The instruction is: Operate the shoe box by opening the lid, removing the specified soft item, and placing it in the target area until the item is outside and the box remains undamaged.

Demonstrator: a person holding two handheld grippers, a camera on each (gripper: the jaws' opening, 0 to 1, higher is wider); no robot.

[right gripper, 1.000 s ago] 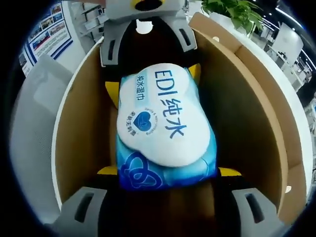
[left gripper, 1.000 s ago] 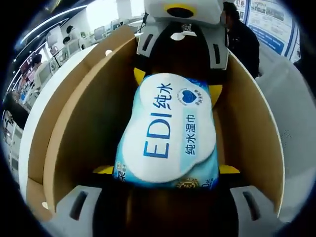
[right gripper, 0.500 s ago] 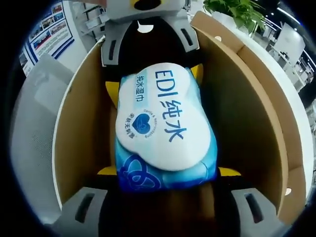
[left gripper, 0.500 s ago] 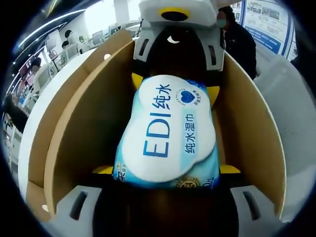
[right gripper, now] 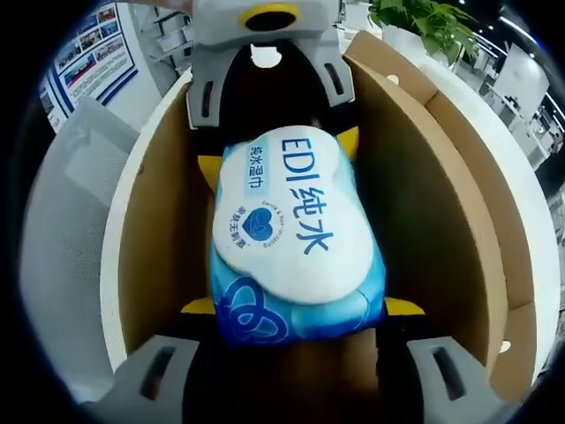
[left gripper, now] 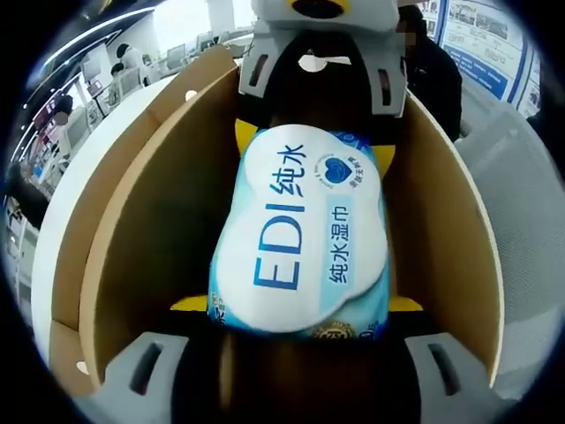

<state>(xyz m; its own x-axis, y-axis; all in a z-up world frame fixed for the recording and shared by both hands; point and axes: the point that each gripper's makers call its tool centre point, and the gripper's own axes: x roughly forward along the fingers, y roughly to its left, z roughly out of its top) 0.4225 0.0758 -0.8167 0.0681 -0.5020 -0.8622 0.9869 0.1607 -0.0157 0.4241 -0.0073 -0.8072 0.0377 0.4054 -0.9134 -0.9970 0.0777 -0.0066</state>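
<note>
Your left gripper (left gripper: 297,305) has its yellow-tipped fingers (left gripper: 187,303) pressed on one end of the wet-wipes pack (left gripper: 300,237), and your right gripper (right gripper: 298,307) has its fingers (right gripper: 401,306) clamped on the other end. The pack is a soft, puffy blue pouch with a glossy white label. It sits between the smooth brown cardboard walls of the open shoe box (left gripper: 159,212), above its floor. Beyond the box you see a white table (right gripper: 521,190) and a leafy plant (right gripper: 415,22).

Blue-and-white wet-wipes pack (left gripper: 300,238), plain brown cardboard box (left gripper: 150,230).
</note>
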